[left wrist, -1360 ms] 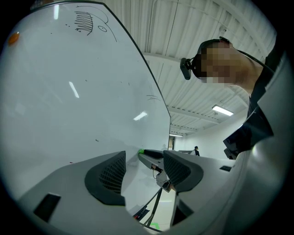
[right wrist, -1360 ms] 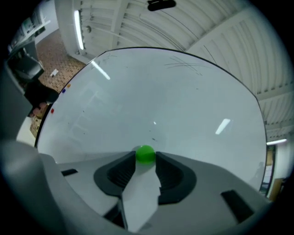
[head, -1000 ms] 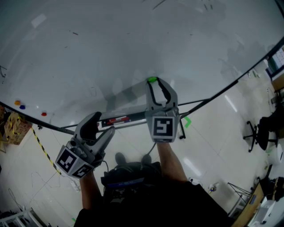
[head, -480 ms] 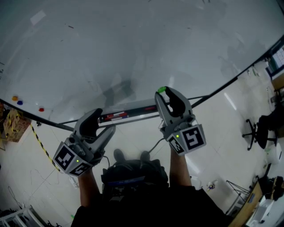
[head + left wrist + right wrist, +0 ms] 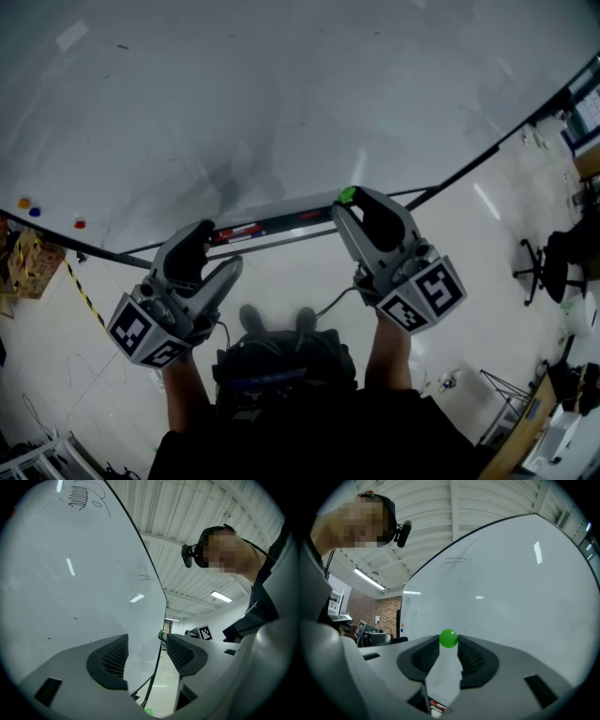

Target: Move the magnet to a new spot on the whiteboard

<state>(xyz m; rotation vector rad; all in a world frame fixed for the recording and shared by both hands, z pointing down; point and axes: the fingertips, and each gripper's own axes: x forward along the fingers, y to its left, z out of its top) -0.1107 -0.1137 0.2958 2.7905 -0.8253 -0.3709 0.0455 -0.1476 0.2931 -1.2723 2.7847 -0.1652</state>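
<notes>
A small green magnet [image 5: 348, 195] sits between the fingertips of my right gripper [image 5: 354, 201], which is shut on it. It is held low, by the whiteboard's [image 5: 281, 94] bottom edge and its tray [image 5: 281, 221]. In the right gripper view the magnet [image 5: 449, 638] shows as a green ball pinched at the jaw tips, with the whiteboard [image 5: 511, 583] behind. Whether it touches the board I cannot tell. My left gripper [image 5: 208, 259] hangs lower left, open and holding nothing, as the left gripper view [image 5: 147, 656] confirms.
Orange [image 5: 23, 202], blue [image 5: 36, 212] and red [image 5: 80, 224] magnets stick near the board's lower left. A red-labelled item [image 5: 239, 231] lies in the tray. An office chair [image 5: 539, 272] stands at the right, striped tape [image 5: 89, 305] runs across the floor at left.
My right gripper has come back and down to the right with the green magnet, from higher on the board to its bottom edge. The left gripper has barely shifted.
</notes>
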